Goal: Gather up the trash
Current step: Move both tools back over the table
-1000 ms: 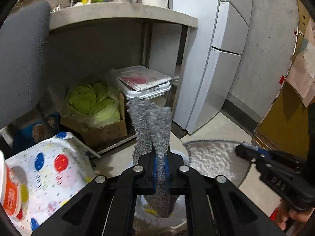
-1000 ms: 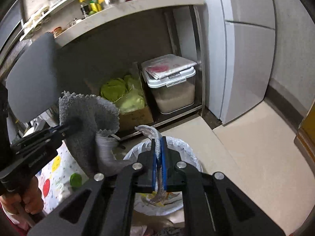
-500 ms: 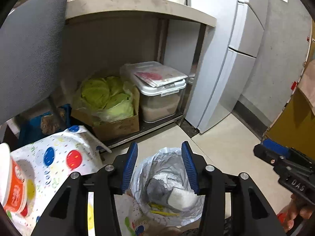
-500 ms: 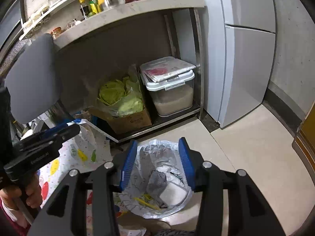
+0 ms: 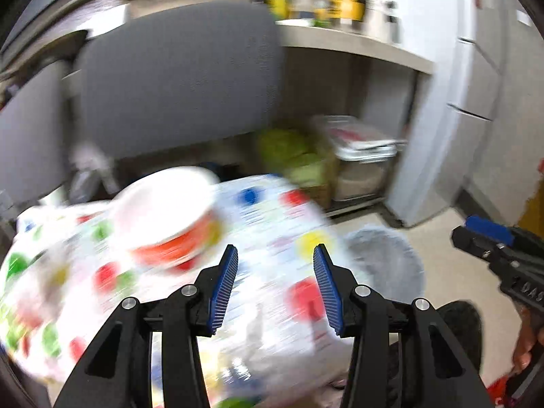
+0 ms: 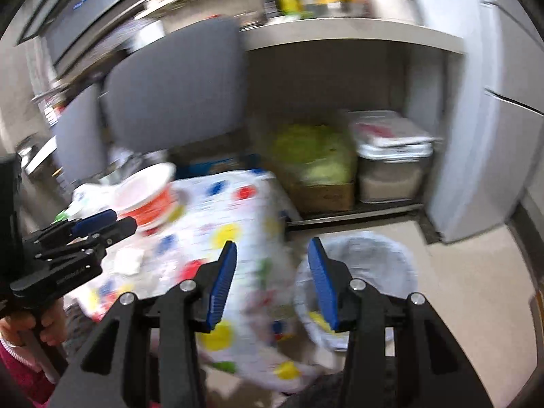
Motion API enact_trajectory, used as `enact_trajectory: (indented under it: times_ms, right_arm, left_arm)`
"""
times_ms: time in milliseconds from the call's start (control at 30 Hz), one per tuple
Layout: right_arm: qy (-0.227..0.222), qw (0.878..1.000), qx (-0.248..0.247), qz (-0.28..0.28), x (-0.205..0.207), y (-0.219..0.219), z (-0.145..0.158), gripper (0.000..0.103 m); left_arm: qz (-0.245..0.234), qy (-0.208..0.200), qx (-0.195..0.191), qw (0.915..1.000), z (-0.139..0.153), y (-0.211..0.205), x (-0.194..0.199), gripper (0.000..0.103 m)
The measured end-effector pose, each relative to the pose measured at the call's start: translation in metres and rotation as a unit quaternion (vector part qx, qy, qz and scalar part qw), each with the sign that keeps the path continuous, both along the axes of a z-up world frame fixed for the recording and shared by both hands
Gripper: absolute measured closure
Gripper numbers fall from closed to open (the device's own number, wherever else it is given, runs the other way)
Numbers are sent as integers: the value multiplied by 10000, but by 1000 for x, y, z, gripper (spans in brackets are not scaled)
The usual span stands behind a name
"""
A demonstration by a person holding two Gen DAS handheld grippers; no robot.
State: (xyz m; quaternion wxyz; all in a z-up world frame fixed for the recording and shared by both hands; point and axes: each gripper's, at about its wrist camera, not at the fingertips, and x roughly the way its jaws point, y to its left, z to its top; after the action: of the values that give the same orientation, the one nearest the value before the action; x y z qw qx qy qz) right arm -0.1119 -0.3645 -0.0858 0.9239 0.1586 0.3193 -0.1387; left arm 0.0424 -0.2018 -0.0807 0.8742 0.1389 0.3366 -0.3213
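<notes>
A table under a white cloth with coloured dots (image 6: 231, 234) fills the lower left of both views. On it, toward the upper left, stands a white and orange cup (image 6: 146, 192), tilted and blurred; a small white scrap (image 6: 127, 260) lies near it. At the lower right, the beige floor (image 6: 459, 272) carries a bin lined with a pale bag (image 6: 360, 272), just beside the table's edge. Upper right, a low shelf under the counter (image 6: 357, 209) bears a cardboard box of green cabbage (image 6: 316, 170) and a lidded clear container (image 6: 391, 166), side by side.
</notes>
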Motion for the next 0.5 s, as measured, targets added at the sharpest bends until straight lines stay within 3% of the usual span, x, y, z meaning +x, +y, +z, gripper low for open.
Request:
enact_trajectory:
  times_ms: [300,500]
  right_arm:
    - [391,9926,71,1151,71,83,-24,59]
    - [843,9887,5,1241,95,99,-45,59]
  left_arm:
    - [1241,301,208,9916,-29,126,32,55]
    - [1544,581,124,9862,-49,154,43,55]
